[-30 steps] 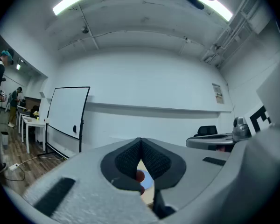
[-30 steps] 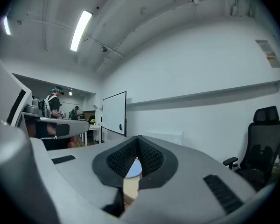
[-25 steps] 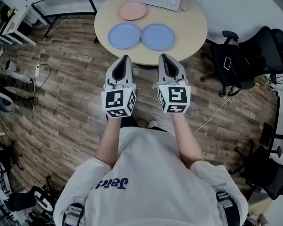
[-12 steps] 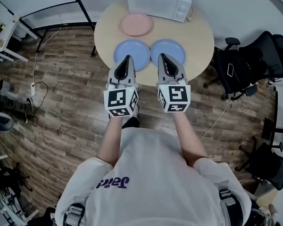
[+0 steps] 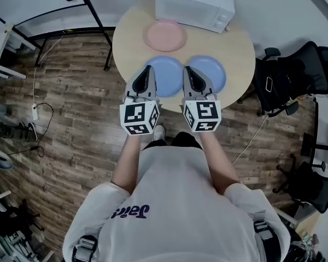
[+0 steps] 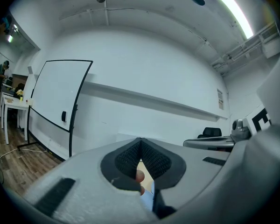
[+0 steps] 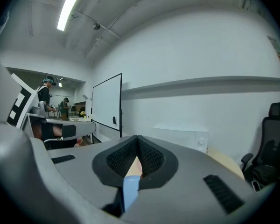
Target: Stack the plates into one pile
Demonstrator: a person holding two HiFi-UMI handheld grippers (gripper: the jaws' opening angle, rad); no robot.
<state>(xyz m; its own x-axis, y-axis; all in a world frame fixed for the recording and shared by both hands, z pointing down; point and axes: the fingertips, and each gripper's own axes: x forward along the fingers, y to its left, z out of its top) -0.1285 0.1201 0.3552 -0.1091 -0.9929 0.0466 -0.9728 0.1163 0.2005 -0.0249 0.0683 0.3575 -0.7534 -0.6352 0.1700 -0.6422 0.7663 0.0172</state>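
Three plates lie apart on the round pale table: a pink plate at the back, a blue plate at the front left and a second blue plate at the front right. My left gripper is shut and empty, its tip over the near left rim of the left blue plate. My right gripper is shut and empty too, between the two blue plates. In the left gripper view the closed pads show slivers of pink and blue through the gap; in the right gripper view the pads meet the same way.
A white microwave stands at the table's back edge behind the pink plate. Black office chairs stand right of the table. A whiteboard stand's black legs are at the table's left, and cables lie on the wooden floor.
The person has walked up to the table, which now sits closer. Both gripper tips went from short of the table's near edge to over the blue plates. Both jaws stayed shut.
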